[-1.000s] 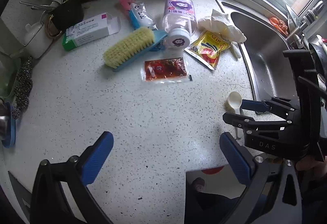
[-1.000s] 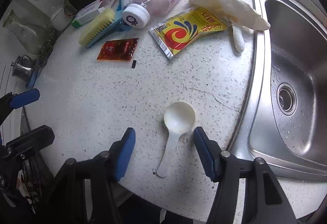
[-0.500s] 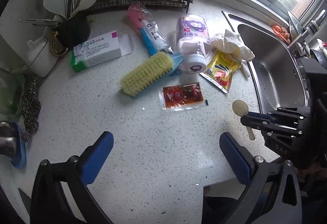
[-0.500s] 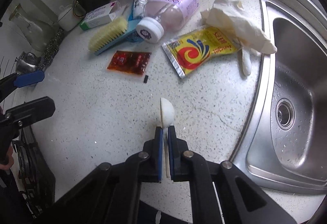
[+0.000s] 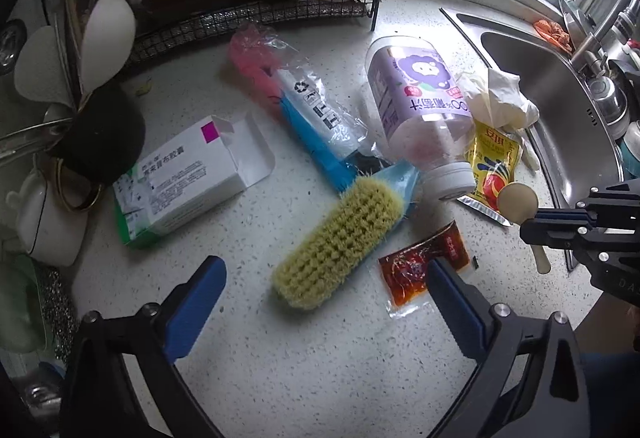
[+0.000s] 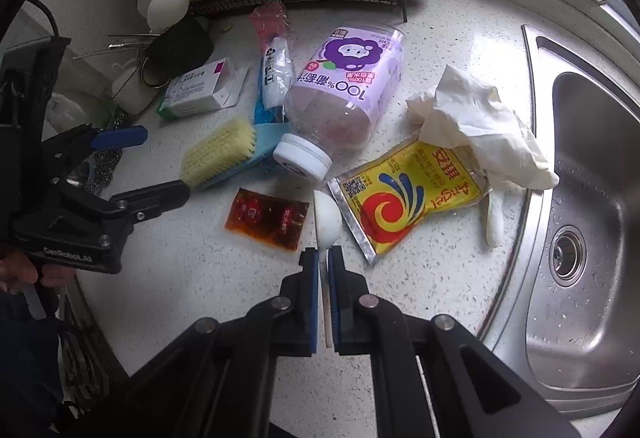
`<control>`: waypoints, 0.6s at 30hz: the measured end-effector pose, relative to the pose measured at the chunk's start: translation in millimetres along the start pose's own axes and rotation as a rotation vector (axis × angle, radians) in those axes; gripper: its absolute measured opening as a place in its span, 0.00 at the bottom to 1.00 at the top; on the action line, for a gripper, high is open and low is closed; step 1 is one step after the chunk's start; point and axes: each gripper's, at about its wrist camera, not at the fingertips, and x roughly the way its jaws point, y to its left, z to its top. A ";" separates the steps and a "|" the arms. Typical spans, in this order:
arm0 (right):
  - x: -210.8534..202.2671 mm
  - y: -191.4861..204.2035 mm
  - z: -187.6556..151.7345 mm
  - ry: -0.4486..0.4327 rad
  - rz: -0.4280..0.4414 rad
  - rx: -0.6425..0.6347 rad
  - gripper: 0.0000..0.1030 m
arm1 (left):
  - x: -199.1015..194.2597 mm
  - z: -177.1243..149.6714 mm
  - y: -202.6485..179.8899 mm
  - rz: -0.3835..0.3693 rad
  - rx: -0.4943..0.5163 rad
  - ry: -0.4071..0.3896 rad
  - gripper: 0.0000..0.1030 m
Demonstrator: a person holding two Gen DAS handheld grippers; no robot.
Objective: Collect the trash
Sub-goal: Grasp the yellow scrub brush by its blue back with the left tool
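The right gripper (image 6: 324,258) pinched the handle of a white plastic scoop (image 6: 327,216), held above the counter (image 6: 420,278) just in front of the purple-labelled bottle (image 6: 348,86). The left gripper (image 5: 324,294) hung with jaws spread wide, having just closed slightly, straddling the scrub brush (image 5: 340,242) and red sauce packet (image 5: 424,262) beside that bottle, gripping nothing.

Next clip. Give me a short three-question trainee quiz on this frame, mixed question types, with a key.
1. True or false: the right tool is shut on the white plastic spoon.
2. Which lies nearest the scrub brush? A: red sauce packet; B: crumpled glove; C: sink.
3. Fill in: the left tool is ___.

Key: 1 true; 2 A; 3 open, holding nothing.
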 end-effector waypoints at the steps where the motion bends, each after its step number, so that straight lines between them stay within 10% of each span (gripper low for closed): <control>1: 1.5 0.3 1.4 0.001 0.008 0.012 0.04 | 5.6 2.3 1.4 -0.003 0.010 0.008 0.94; 18: 17.9 17.8 23.7 0.012 0.032 0.031 0.04 | 32.2 2.9 -8.6 -0.054 0.085 0.046 0.39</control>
